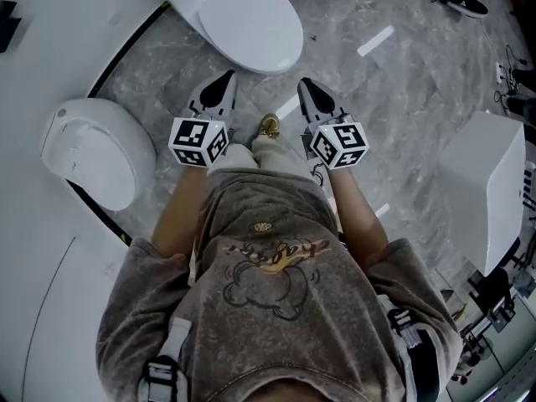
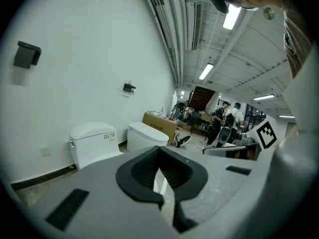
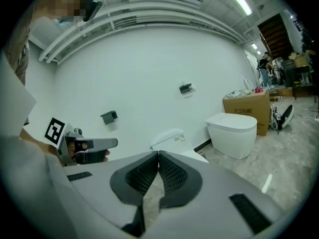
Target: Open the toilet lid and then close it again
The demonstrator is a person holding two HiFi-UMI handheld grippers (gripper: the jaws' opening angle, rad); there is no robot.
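Note:
A white toilet (image 1: 243, 19) with its lid down stands ahead of me at the top of the head view. My left gripper (image 1: 224, 80) and right gripper (image 1: 305, 85) are held side by side over the grey marble floor, just short of the toilet's front and touching nothing. Both are shut and empty. In the left gripper view the shut jaws (image 2: 159, 151) point along the wall past the toilet's tank (image 2: 93, 142). In the right gripper view the shut jaws (image 3: 158, 154) point at the same toilet (image 3: 172, 139), with the left gripper (image 3: 89, 146) beside them.
A second white toilet (image 1: 92, 151) sits close on my left, and a third (image 3: 234, 132) stands further along the wall by a cardboard box (image 3: 248, 104). A white fixture (image 1: 490, 182) is on the right. Shoes (image 1: 461, 0) lie far right. People (image 2: 224, 121) stand far off.

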